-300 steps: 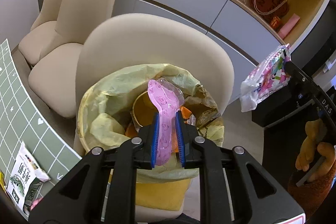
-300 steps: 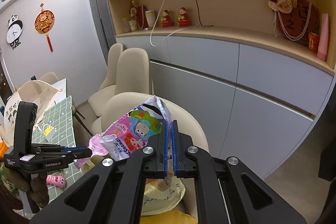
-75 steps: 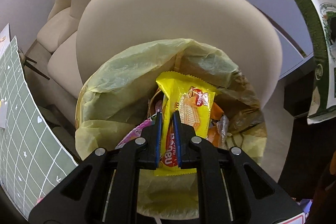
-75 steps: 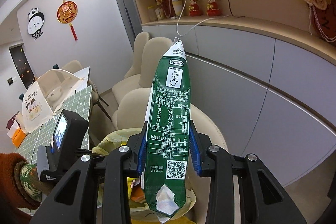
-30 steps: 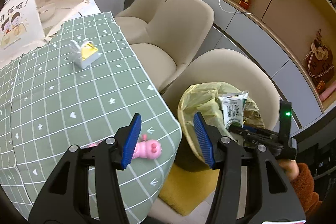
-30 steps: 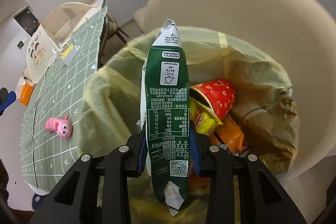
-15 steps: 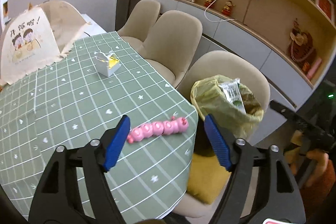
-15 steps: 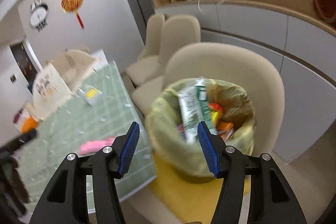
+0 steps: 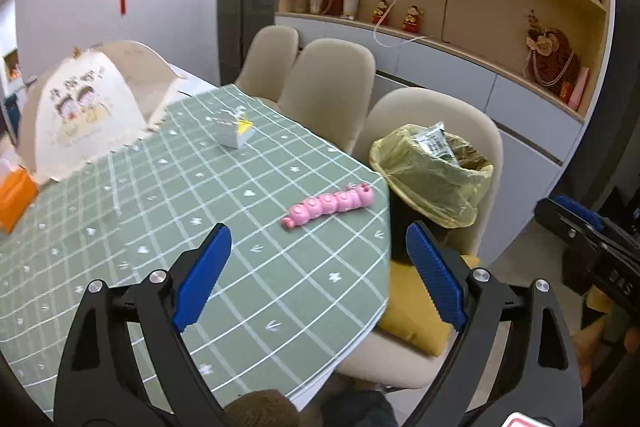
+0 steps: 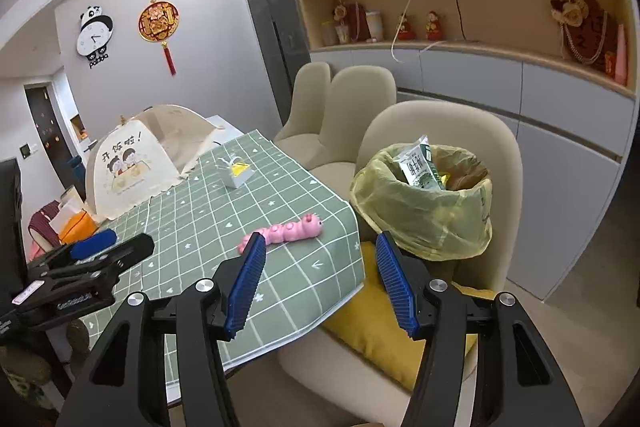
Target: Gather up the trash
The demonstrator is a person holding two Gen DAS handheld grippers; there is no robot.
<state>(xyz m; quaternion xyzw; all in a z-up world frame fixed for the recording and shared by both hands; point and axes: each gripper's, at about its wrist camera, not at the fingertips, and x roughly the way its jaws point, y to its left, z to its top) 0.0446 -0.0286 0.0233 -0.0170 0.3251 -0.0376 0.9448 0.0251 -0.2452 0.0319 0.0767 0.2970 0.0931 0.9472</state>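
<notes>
Trash bin (image 10: 424, 223) brims on chair; both hand-held grippers empty.
Left hand-held gripper (image 9: 318, 273), jaws just widened, and right hand-held gripper (image 10: 318, 283), also spread, hover over counter edge near pink caterpillar toy (image 10: 286, 231); milk carton (image 10: 418, 167) protrudes from bin.

Trash bin on chair seat, one pink item on the table.
Bin (image 10: 424, 223) lined with a yellow-green plastic bag, bag rim folded over the outside; it stands upright on the beige chair's seat, just off the table's near right corner. A green-and-white carton (image 10: 418, 169) pokes up tilted at the bin's left side. Pink segmented caterpillar-shaped piece (image 9: 330, 205) lies flat near the table's right edge, close to that corner.
</notes>
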